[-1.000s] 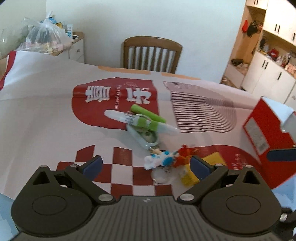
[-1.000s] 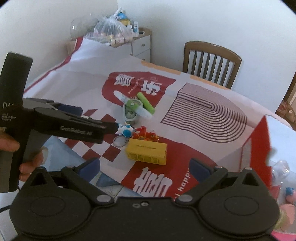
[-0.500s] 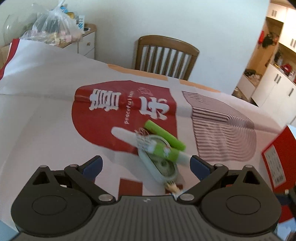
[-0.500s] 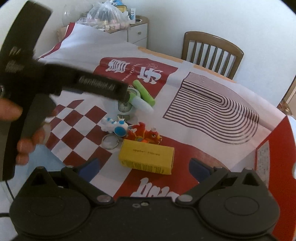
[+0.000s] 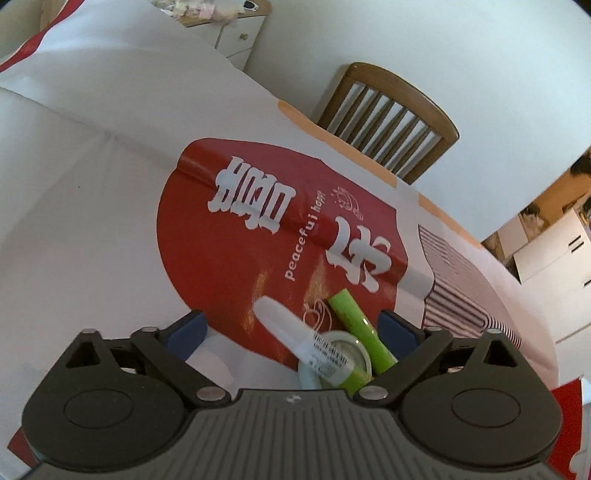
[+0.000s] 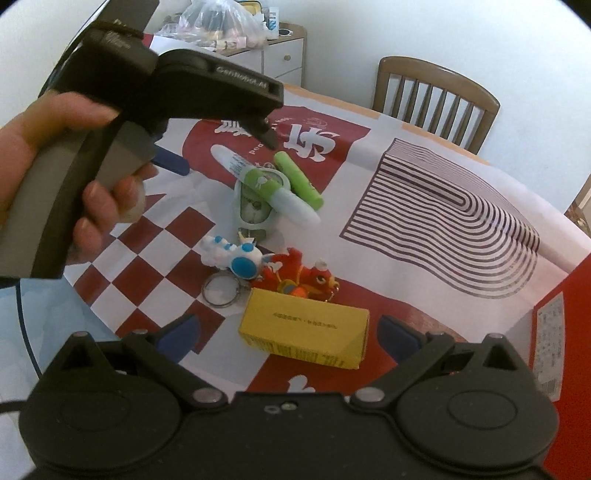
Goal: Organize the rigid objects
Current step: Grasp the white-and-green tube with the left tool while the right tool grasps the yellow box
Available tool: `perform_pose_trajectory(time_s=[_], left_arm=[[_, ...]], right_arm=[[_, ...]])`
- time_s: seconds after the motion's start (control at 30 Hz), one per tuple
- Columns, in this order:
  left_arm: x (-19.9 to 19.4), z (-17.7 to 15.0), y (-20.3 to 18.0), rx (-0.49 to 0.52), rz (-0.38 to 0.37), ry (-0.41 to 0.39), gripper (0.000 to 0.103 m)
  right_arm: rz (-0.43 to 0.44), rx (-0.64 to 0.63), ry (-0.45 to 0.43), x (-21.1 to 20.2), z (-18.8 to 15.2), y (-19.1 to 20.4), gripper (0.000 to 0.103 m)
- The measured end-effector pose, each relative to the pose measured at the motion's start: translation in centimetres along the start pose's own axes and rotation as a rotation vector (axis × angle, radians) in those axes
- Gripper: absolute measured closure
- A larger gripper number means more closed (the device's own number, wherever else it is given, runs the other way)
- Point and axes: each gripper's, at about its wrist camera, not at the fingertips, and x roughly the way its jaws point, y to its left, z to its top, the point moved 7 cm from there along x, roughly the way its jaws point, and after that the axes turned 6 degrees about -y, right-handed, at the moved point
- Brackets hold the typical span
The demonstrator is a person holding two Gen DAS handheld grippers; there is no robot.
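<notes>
A white and green marker (image 5: 295,334) (image 6: 258,182) lies across a pale green oval case (image 5: 341,363) (image 6: 255,206), with a green tube (image 5: 360,328) (image 6: 297,179) beside them. My left gripper (image 5: 291,323) is open, low over these, its fingers either side of the marker; it also shows in the right wrist view (image 6: 221,151). A white and blue keychain figure (image 6: 236,256), a red figure (image 6: 299,277) and a yellow box (image 6: 306,334) lie nearer. My right gripper (image 6: 288,332) is open and empty, just above the yellow box.
A red box (image 6: 554,354) stands at the right edge. A wooden chair (image 5: 388,118) (image 6: 436,96) is at the table's far side. A cabinet with a plastic bag (image 6: 221,26) stands at the back left. The printed cloth (image 5: 92,184) covers the table.
My left gripper has moved forward and down over the marker, case and tube, which now sit between its fingers. My right gripper has moved closer to the yellow box.
</notes>
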Motion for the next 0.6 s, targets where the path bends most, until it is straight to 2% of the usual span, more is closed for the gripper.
perform_pose_trajectory(time_s=[0.13,0.2,0.23,0.33,0.4,0.47,0.53,0.6], left_arm=[[0.2,0.3,-0.2,-0.001,0.006,-0.003,0.017],[0.1,0.4,-0.1,-0.003,0.023,-0.008,0.032],[0.1,0.4,-0.1,-0.001,0.031,-0.009,0.035],[0.1,0.5,0.0,0.014,0.049,-0.014,0.053],[0.0,0.6,0.3,0.007,0.054,-0.017,0.069],[-0.2,0.7,0.7,-0.01,0.047,-0.015,0.074],[-0.5,0.7,0.9,-0.02,0.034,-0.022,0.075],[-0.9,0.7,0.8,-0.014,0.034,-0.036,0.077]], right_arm=[[-0.001,0.002,0.002,0.4,0.1,0.1,0.003],[-0.005,-0.001,0.006,0.6,0.1,0.2,0.005],[-0.013,-0.002,0.005,0.7,0.1,0.2,0.007],[-0.032,-0.002,0.012,0.9,0.0,0.1,0.016],[-0.042,0.002,0.017,1.0,0.0,0.0,0.021],[-0.055,0.002,0.024,1.0,-0.1,-0.2,0.027],[-0.063,0.004,0.026,1.0,-0.1,-0.3,0.031],[-0.067,0.003,0.028,1.0,-0.2,-0.3,0.031]])
